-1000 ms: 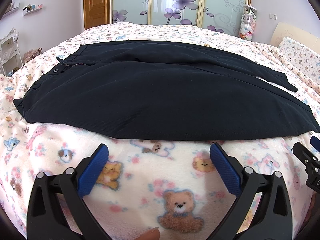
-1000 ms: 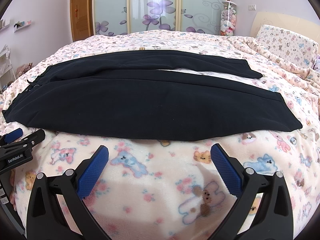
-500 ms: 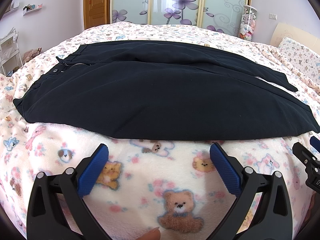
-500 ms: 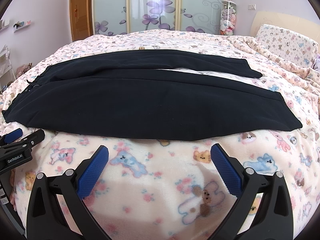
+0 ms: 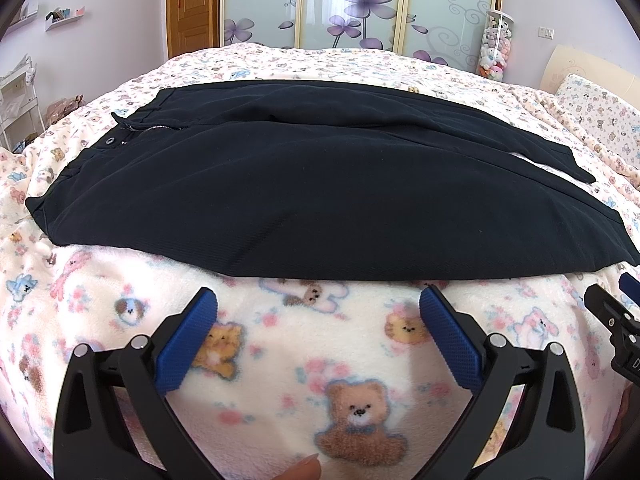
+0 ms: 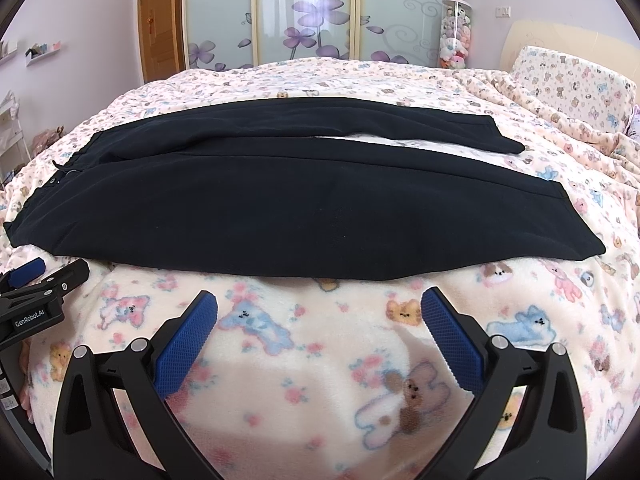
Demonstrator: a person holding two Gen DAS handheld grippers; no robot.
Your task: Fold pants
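Dark navy pants [image 5: 320, 192] lie flat across the bed, waistband with button and zipper at the left, leg hems at the right; they also show in the right wrist view [image 6: 304, 208]. The two legs lie side by side, slightly parted at the hems. My left gripper [image 5: 318, 312] is open and empty, just short of the pants' near edge. My right gripper [image 6: 320, 312] is open and empty, also just short of the near edge, further toward the hems. Each gripper shows at the other view's side edge.
The bed carries a pink fleece blanket [image 5: 280, 360] with animal prints. A pillow [image 6: 576, 80] lies at the far right by the headboard. A sliding wardrobe [image 5: 352, 4] and a jar of plush toys [image 5: 494, 50] stand behind the bed. Shelves [image 5: 16, 108] are at the left.
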